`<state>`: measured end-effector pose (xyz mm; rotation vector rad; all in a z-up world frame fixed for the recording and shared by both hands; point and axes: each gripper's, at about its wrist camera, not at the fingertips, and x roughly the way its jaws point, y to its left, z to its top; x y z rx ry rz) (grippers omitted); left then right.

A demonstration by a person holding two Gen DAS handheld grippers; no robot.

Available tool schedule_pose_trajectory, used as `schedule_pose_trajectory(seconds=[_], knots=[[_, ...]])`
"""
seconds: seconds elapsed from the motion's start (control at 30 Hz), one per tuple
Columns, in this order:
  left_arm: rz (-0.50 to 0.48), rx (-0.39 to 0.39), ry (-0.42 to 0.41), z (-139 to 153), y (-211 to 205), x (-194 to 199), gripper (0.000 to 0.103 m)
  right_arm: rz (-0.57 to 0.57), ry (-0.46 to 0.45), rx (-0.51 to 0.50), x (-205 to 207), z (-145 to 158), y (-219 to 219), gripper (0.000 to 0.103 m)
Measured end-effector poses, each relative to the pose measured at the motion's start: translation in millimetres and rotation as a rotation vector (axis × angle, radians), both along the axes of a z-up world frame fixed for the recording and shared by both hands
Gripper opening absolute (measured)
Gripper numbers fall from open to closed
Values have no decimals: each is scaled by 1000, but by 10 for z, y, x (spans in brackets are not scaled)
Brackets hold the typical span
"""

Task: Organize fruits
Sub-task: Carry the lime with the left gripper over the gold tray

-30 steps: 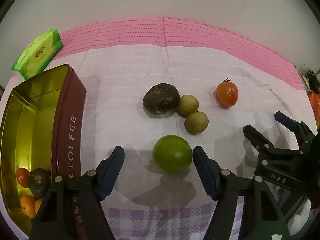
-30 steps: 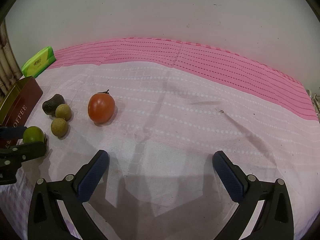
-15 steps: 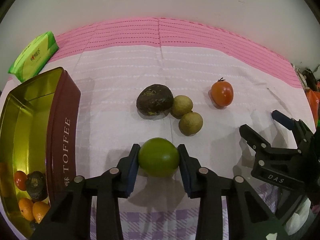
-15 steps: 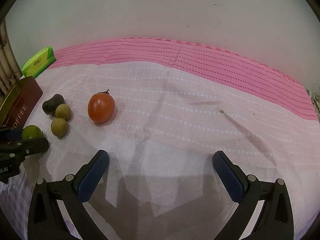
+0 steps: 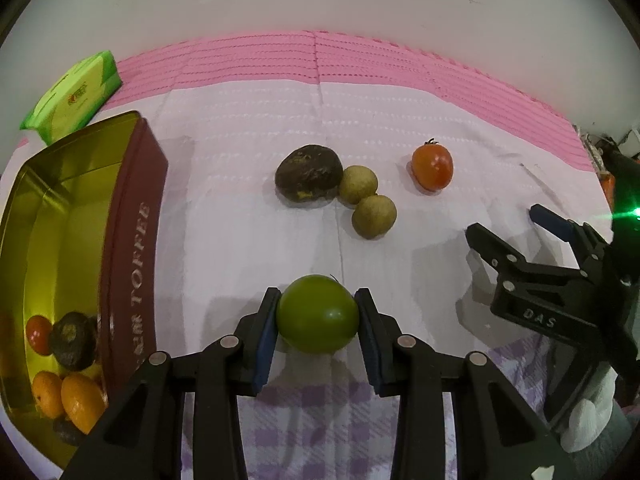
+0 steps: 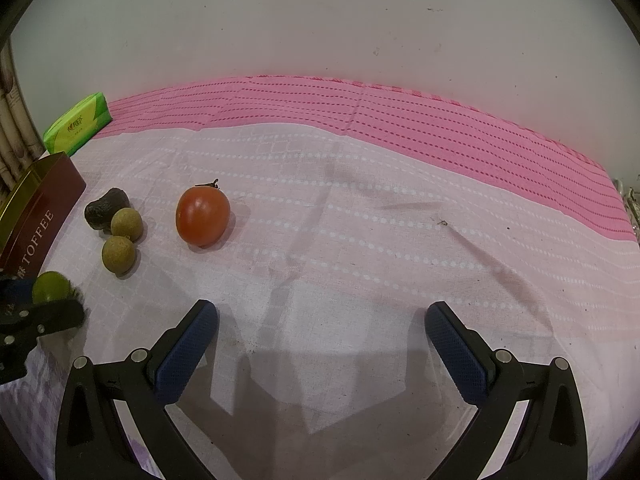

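Gold-lined and maroon on the outside, the open rectangular toffee tin (image 5: 136,208) stands at the left edge of the pale pink cloth (image 5: 248,128), and it already holds several small orange fruits (image 5: 78,402), a red one and a couple of dark wrinkled ones in its near corner; behind it lies a green tissue packet (image 5: 72,98). To the right of the tin, the left gripper (image 5: 317,320) has just closed its jaws on the round green lime-like fruit (image 5: 317,314), where a second ago the jaws stood wide on either side of it; both blue pads now press its flanks, and the fruit looks to be at or just off the cloth, so the pick appears secured and the carry to the tin is likely the next step. Beyond the gripper, near the middle of the cloth, a dark brown wrinkled fruit (image 5: 309,178) touches a small tan round fruit (image 5: 358,184), with a second tan round fruit (image 5: 374,216) just beside that, and a red tomato-like fruit with a stem (image 5: 433,166) sits apart further right; these four are not yet sorted. Between the held fruit and the tin lies only bare cloth, though the tin's near wall must be cleared on the way in. At the far right the right gripper (image 6: 320,320) hovers with jaws wide apart and nothing between them, over bare cloth, clear of the route.
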<state>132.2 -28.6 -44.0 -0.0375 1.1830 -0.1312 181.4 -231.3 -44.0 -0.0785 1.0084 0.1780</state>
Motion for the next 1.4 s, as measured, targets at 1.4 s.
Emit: schedule_pose_trajectory(seconds=[1.4], knots=[[277,69,-50,441,1430,-599,34,0,3,1,2,10,-13,103]])
